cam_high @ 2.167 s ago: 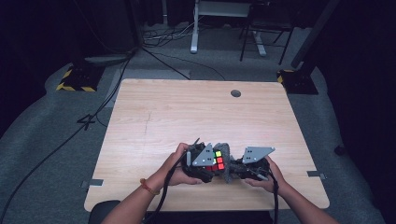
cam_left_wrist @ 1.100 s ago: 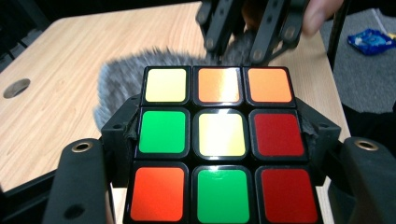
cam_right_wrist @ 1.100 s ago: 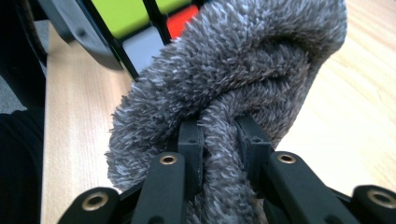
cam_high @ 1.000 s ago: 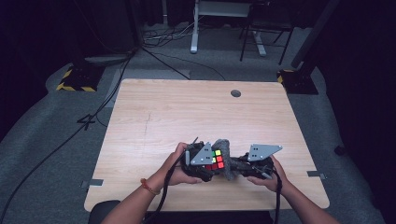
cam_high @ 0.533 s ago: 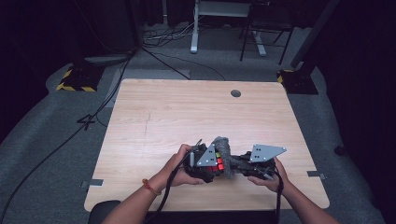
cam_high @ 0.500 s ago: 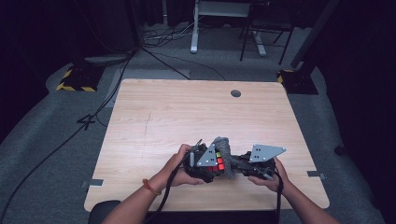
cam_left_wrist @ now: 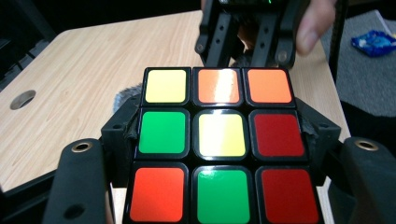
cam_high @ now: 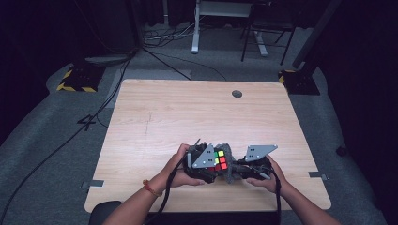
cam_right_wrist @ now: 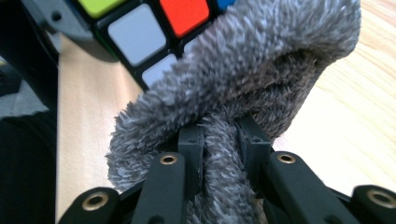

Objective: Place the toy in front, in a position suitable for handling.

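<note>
A scrambled cube [cam_left_wrist: 217, 147] is clamped in the left hand-held gripper [cam_high: 202, 164]; a grey cloth [cam_right_wrist: 243, 88] is pinched by the right hand-held gripper [cam_right_wrist: 219, 140] against it. Wiping appears underway; another face likely follows.

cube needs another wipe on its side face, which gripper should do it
Right. The right gripper is shut on the grey cloth, which lies against the cube; the left gripper is clamped on the cube.

A light wooden table [cam_high: 187, 117] with a round cable hole [cam_high: 237, 93] near its far edge stands on grey carpet [cam_high: 51, 140], its pale grained top bare apart from the cluster at its near edge.
</note>
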Demonstrator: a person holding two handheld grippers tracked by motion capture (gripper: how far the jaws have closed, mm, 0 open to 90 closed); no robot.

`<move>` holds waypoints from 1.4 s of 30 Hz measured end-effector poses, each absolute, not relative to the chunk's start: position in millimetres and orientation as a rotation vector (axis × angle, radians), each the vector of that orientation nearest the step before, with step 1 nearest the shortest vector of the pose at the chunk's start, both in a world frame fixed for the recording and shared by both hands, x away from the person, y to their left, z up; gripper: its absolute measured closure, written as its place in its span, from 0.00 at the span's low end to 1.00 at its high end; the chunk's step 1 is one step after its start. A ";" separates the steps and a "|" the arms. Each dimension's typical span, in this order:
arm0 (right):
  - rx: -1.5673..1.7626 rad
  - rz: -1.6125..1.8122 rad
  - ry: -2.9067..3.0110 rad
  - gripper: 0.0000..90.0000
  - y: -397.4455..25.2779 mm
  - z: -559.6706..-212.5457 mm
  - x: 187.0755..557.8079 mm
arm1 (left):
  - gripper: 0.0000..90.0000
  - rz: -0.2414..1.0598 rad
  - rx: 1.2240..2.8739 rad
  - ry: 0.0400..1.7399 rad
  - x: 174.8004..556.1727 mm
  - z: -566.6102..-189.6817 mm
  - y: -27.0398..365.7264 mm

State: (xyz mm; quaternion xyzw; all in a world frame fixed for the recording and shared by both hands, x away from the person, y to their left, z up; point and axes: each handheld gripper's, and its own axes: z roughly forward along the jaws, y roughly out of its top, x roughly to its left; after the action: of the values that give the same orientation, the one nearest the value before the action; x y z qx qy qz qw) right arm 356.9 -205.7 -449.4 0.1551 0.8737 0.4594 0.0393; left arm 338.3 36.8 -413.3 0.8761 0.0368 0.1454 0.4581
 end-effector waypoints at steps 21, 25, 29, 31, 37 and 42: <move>0.471 1.537 2.606 0.84 -218.9 -437.0 354.8 | 0.36 0.403 2.311 0.087 344.0 -430.1 35.5; 0.388 1.462 2.544 0.84 -213.2 -427.0 343.5 | 0.37 0.387 2.351 0.084 344.2 -438.6 23.5; 0.290 1.337 2.522 0.84 -199.5 -421.2 328.2 | 0.37 0.399 2.364 0.078 342.2 -440.5 17.8; 0.312 1.308 2.527 0.84 -200.2 -423.8 331.6 | 0.37 0.384 2.351 0.101 343.4 -439.0 21.1; 0.493 1.289 2.601 0.84 -216.5 -445.2 360.8 | 0.37 0.380 2.268 0.108 343.6 -428.4 30.3; 0.471 1.413 2.646 0.84 -213.0 -448.6 360.9 | 0.37 0.362 2.247 0.098 343.5 -428.0 31.8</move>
State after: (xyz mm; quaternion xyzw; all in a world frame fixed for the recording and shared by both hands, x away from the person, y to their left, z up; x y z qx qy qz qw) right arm 360.9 -213.0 -448.6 0.1551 0.8702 0.4648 0.0527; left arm 343.5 31.8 -428.0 0.8959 0.0392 0.1444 0.4183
